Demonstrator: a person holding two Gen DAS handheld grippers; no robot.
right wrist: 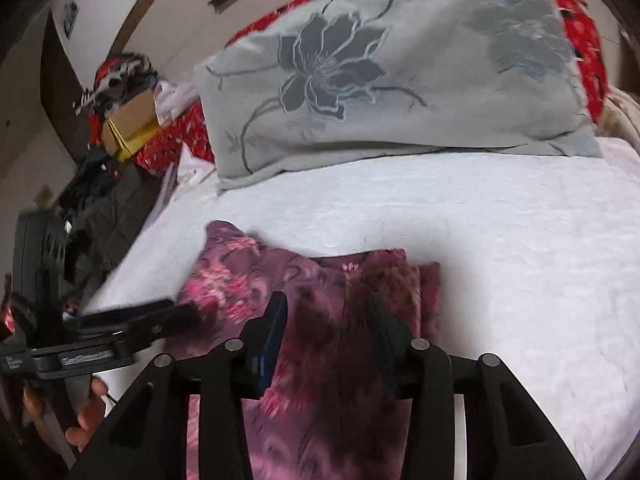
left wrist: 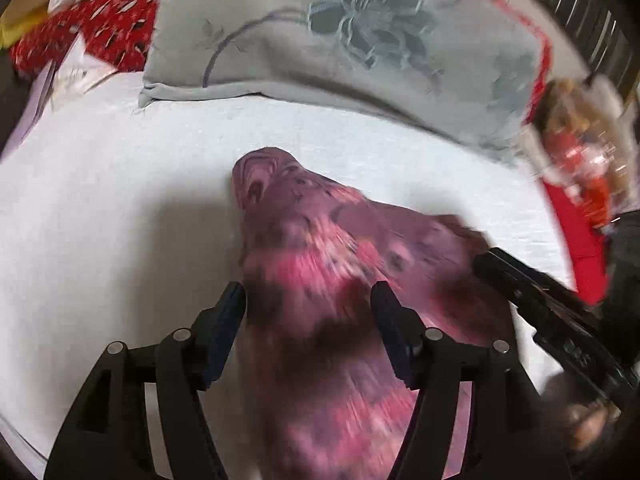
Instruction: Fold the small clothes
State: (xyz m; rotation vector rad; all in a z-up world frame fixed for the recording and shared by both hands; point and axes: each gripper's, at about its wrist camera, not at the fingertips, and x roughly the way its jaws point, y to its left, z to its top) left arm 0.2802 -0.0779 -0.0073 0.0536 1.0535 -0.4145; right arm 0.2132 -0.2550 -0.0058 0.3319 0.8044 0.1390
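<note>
A small purple-and-pink patterned garment (left wrist: 320,264) lies bunched and partly folded on the white bed sheet (left wrist: 100,184). My left gripper (left wrist: 308,300) is open, its jaws standing to either side of the cloth, just above it. My right gripper (right wrist: 328,312) is also open over the same garment (right wrist: 320,280), fingers apart above the folded edge. The right gripper's body shows in the left wrist view (left wrist: 536,300) at the right, and the left gripper's body shows in the right wrist view (right wrist: 100,336) at the left. Both views are motion-blurred.
A grey pillow with a dark flower print (left wrist: 340,40) lies across the far side of the bed (right wrist: 380,72). Red patterned bedding (left wrist: 100,28) and a cluttered pile with cardboard boxes (right wrist: 132,124) sit at the far left. The white sheet (right wrist: 520,240) stretches right.
</note>
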